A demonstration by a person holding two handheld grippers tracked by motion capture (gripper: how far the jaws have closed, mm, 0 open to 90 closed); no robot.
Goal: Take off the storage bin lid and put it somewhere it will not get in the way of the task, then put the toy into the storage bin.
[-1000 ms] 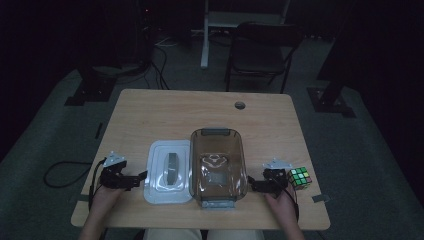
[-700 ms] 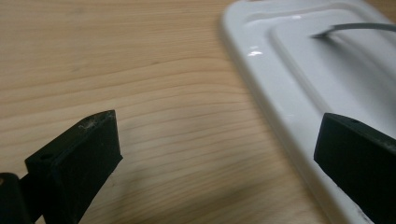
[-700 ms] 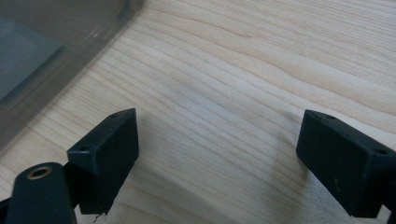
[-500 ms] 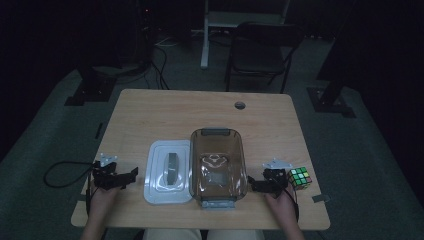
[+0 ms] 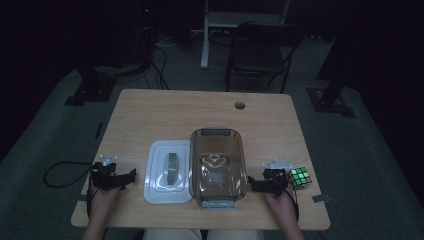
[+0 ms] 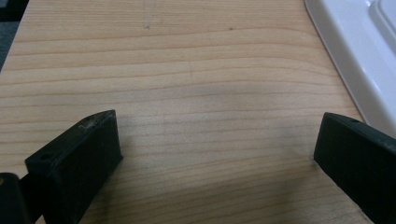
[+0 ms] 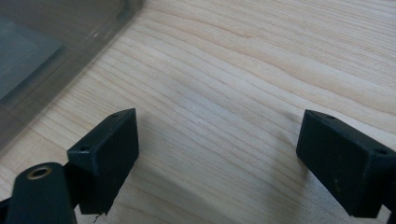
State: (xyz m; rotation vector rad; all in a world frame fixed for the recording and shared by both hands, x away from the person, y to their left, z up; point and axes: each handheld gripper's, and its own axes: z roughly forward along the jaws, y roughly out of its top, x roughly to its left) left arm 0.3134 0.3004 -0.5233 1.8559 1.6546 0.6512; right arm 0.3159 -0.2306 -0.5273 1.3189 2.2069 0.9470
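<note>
Moved: left gripper [image 5: 131, 175] has drawn back from the white lid [image 5: 169, 171] toward the tabletop's [image 5: 200, 115] left edge.
Left gripper: jaws wide apart, holding nothing.
Right gripper [image 5: 252, 184]: jaws wide, empty, just beside the clear container [image 5: 218, 164].
Cube [image 5: 299, 178]: near the right edge.

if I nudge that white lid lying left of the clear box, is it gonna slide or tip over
Probably slide: the white lid lies flat and low on the smooth wooden table, so tipping seems unlikely. It looks like thin moulded plastic, likely light and slightly flexible. Pushed right, it would soon meet the clear box.
</note>
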